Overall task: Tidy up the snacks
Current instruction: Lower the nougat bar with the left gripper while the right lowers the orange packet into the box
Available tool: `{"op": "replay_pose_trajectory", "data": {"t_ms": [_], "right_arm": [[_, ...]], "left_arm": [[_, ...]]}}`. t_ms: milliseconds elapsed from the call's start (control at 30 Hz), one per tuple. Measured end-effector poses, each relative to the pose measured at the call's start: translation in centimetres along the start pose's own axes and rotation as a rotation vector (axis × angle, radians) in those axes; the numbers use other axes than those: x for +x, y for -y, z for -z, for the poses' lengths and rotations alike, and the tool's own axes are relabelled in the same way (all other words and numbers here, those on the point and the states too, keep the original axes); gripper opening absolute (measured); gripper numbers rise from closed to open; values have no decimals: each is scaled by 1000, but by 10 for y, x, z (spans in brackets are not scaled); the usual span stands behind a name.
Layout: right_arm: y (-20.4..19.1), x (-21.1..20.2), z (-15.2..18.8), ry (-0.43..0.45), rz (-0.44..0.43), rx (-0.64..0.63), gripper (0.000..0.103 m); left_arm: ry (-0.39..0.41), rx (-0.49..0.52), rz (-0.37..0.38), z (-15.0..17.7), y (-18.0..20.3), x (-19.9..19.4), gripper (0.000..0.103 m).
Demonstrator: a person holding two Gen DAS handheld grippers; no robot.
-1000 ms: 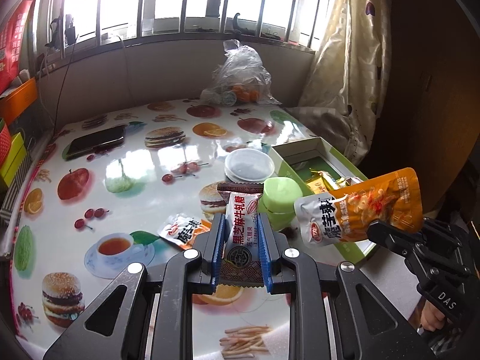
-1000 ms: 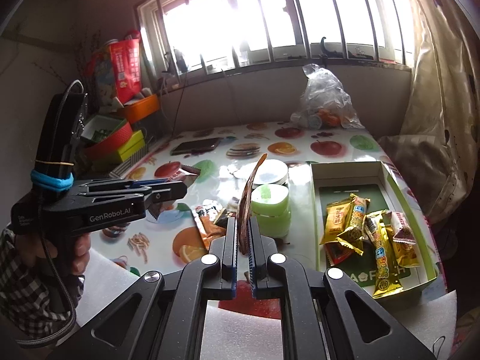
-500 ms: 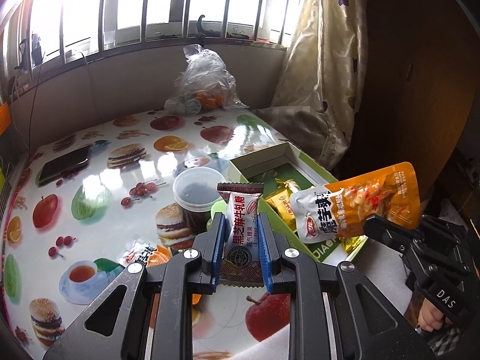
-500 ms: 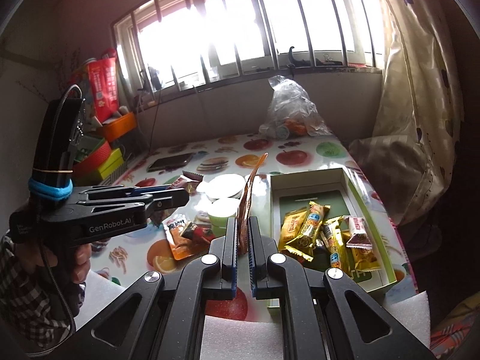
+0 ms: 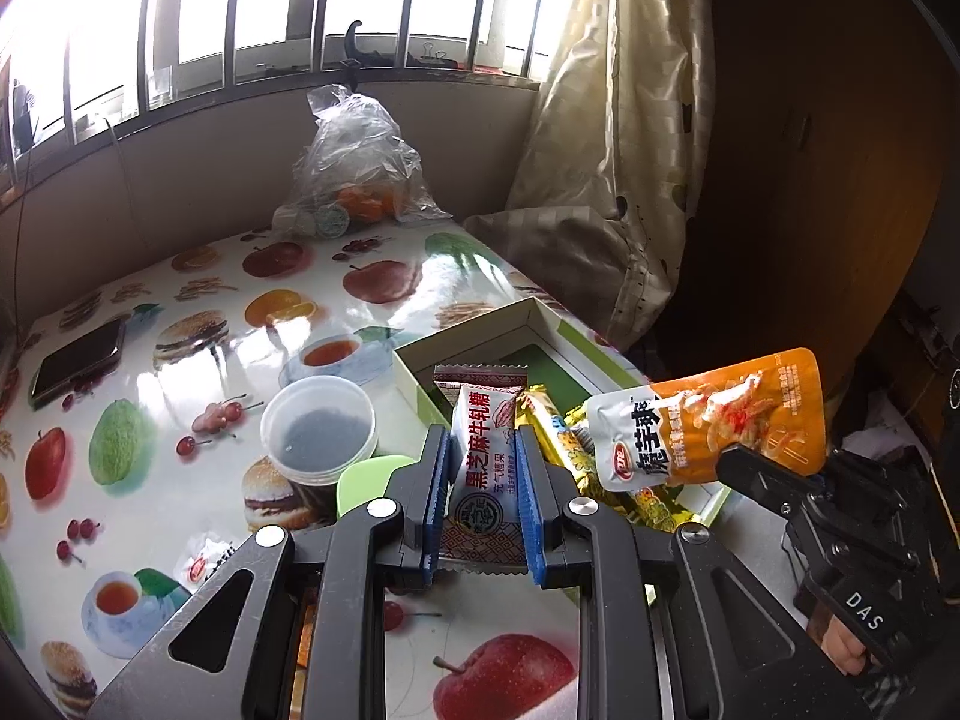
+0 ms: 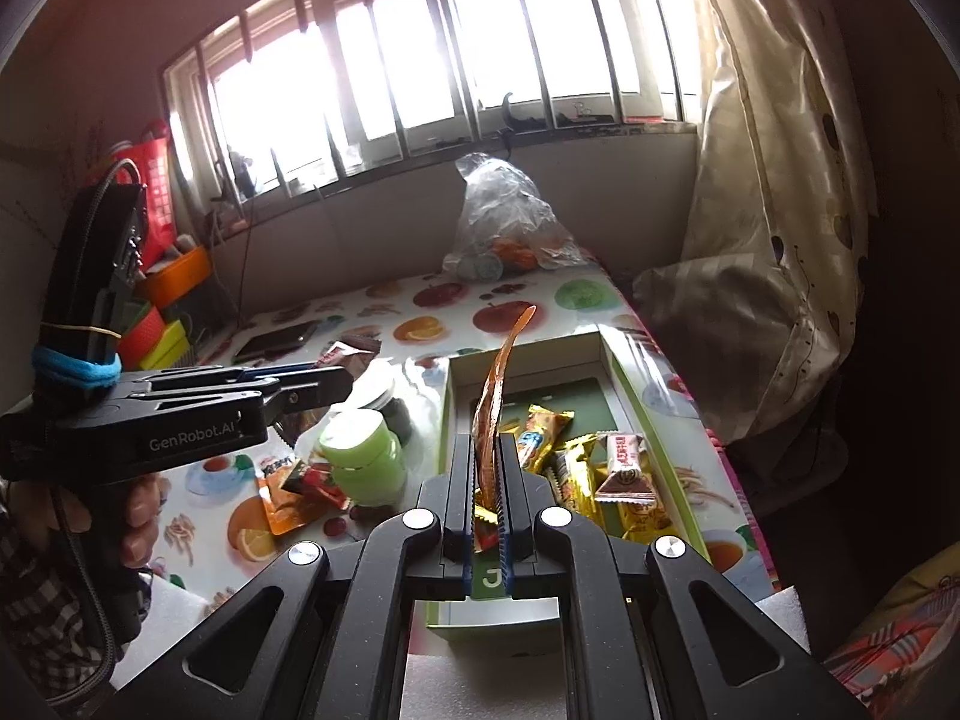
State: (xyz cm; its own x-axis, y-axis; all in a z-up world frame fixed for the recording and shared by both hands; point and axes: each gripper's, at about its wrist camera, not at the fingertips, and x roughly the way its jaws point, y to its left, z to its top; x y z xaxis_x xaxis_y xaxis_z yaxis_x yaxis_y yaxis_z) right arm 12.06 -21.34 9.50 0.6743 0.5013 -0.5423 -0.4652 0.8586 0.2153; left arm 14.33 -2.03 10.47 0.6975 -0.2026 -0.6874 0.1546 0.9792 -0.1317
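Observation:
My left gripper (image 5: 483, 450) is shut on a white and brown sesame candy packet (image 5: 483, 459), held upright over the near left corner of the green and white box (image 5: 528, 315). The right gripper (image 6: 491, 450) is shut on an orange snack pouch (image 6: 495, 396), seen edge-on above the box (image 6: 624, 384). In the left wrist view the same orange pouch (image 5: 720, 426) hangs to the right, above the box's near end. Several yellow and brown snack packets (image 6: 576, 456) lie inside the box. The left gripper (image 6: 324, 381) shows at the left of the right wrist view.
A green lidded tub (image 6: 360, 456) and a clear round container (image 5: 318, 432) stand left of the box. Loose snack packets (image 6: 294, 486) lie on the fruit-print tablecloth. A phone (image 5: 75, 363) lies far left, a plastic bag of fruit (image 5: 354, 174) at the back, a curtain (image 5: 612, 138) on the right.
Both grippers have moved to the right across the table with their packets and now hang over the box. The box looks nearer and more central in both views.

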Motion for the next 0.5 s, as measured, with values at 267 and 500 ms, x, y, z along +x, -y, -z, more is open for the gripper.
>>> {"op": "replay_pose_trajectory", "data": {"t_ms": [267,500], "right_arm": [[19,21,-7,-1,28,61,6],[26,39,-18,5,44,83,6]], "left_arm": [[-30,-7,12,-14,6,26,22],[-58,-14,10,-21,10,46,22]]}}
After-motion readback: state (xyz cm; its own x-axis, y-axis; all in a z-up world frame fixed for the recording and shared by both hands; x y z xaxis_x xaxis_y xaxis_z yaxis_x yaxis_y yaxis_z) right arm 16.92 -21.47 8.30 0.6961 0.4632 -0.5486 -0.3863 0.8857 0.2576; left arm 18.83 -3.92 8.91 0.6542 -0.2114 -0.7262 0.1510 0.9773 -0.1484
